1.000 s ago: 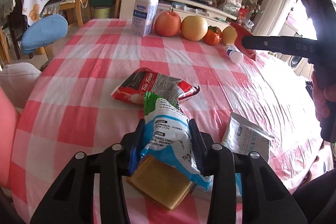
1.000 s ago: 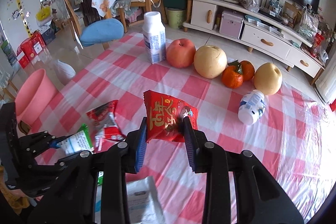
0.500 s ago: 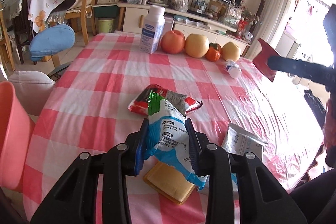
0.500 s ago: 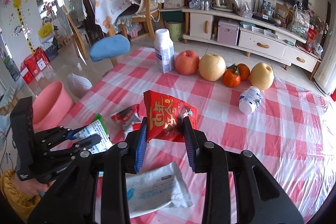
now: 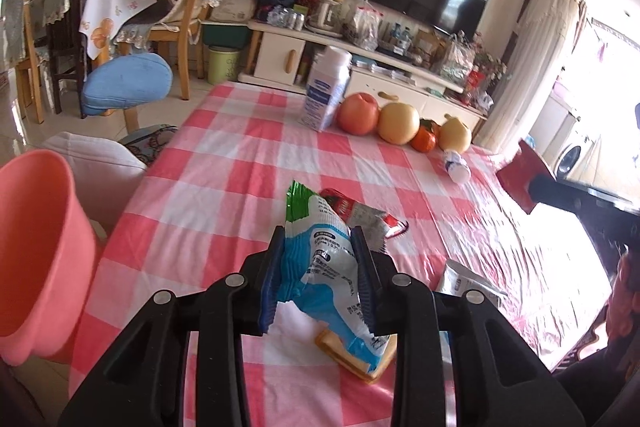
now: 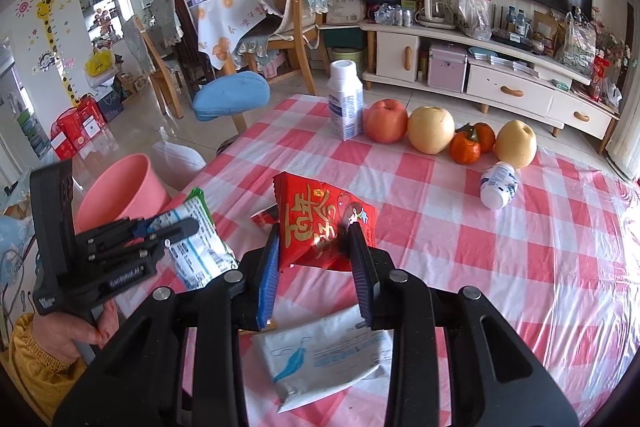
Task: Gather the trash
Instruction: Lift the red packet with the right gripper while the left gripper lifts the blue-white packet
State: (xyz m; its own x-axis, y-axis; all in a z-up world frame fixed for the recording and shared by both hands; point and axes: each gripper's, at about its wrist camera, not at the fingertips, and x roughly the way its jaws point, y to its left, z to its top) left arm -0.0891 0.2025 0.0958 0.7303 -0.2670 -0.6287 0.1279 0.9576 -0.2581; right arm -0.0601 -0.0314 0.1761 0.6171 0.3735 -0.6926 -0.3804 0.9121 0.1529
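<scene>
Wrappers: five – a blue-and-white one (image 5: 320, 259), a red one (image 6: 320, 223), a red-and-grey one (image 5: 362, 213) lying on the cloth, a white one (image 6: 320, 351), a flat tan one (image 5: 344, 353)
Apples: one (image 6: 386, 121)
Pears: two (image 6: 431, 129) (image 6: 516, 143)
Tangerines: two (image 6: 464, 147) (image 6: 485, 135)
Bottles: two, one upright (image 6: 346, 107), one on its side (image 6: 498, 185)
Pink buckets: one (image 5: 36, 251)
Grippers: two (image 5: 318, 251) (image 6: 314, 249)
</scene>
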